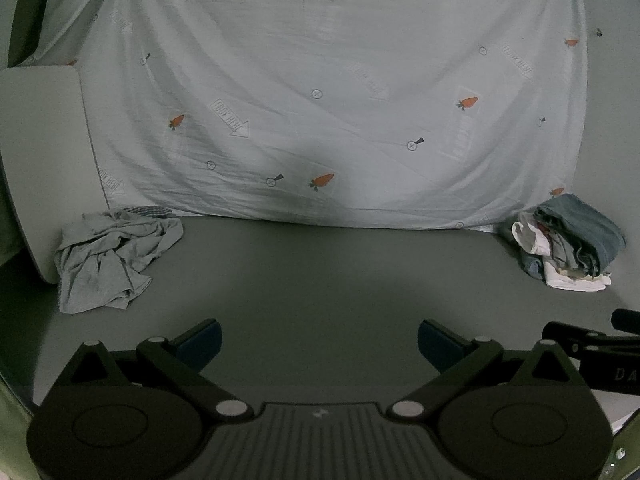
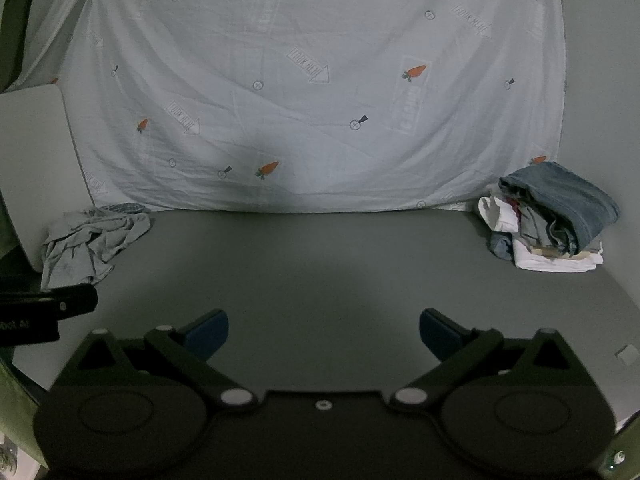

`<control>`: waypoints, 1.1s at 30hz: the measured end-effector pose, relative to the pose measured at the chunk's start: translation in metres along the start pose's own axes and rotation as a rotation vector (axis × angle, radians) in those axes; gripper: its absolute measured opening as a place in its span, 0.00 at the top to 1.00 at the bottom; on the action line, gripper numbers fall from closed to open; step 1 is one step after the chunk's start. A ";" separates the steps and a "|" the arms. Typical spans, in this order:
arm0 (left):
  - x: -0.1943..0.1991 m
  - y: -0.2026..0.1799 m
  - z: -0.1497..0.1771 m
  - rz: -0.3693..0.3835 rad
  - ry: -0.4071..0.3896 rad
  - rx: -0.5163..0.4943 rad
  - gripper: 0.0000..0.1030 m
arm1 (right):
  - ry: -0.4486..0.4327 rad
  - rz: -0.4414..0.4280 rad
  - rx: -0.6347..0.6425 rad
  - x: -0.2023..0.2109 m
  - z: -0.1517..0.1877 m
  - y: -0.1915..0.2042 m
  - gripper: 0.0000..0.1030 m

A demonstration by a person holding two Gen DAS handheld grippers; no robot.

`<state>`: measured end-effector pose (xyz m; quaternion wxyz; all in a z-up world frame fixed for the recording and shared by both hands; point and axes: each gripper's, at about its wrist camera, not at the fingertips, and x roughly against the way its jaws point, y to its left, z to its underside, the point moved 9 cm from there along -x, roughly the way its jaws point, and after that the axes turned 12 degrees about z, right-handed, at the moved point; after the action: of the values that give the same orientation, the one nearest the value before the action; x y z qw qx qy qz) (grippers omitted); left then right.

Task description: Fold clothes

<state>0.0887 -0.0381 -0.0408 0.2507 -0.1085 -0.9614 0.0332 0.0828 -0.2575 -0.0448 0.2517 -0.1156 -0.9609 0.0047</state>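
Note:
A crumpled grey garment [image 1: 112,256] lies on the grey table at the left; it also shows in the right wrist view [image 2: 92,244]. A stack of folded clothes [image 1: 568,240] with a blue-grey piece on top sits at the right, also in the right wrist view [image 2: 548,216]. My left gripper [image 1: 319,344] is open and empty above the bare table near its front. My right gripper [image 2: 324,334] is open and empty, beside the left one. Part of the right gripper's body [image 1: 592,344] shows at the right edge of the left wrist view.
A pale sheet printed with carrots [image 1: 320,92] hangs behind the table. A white rounded board [image 1: 44,152] leans at the left, touching the crumpled garment. The grey tabletop [image 1: 320,272] stretches between the two clothes piles. The left gripper's body [image 2: 44,312] shows at the left.

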 end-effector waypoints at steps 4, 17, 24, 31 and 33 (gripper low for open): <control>-0.003 -0.004 -0.002 0.001 0.000 0.001 0.00 | 0.000 0.000 0.000 -0.002 0.000 -0.001 0.00; -0.001 0.010 0.012 0.012 0.014 0.008 0.00 | 0.010 0.016 -0.028 -0.002 0.011 0.001 0.00; -0.023 0.004 0.013 0.028 0.037 0.049 0.00 | 0.015 0.024 -0.055 -0.016 0.010 -0.011 0.00; -0.057 0.004 0.012 0.062 0.047 0.098 0.00 | 0.056 -0.121 -0.205 -0.060 0.004 -0.021 0.00; -0.068 0.012 0.008 0.066 0.058 0.138 0.00 | 0.071 -0.167 -0.275 -0.081 -0.003 -0.022 0.00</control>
<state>0.1450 -0.0415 -0.0813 0.2839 -0.1234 -0.9451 0.1044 0.1482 -0.2972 -0.0799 0.2666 -0.0690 -0.9493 -0.1519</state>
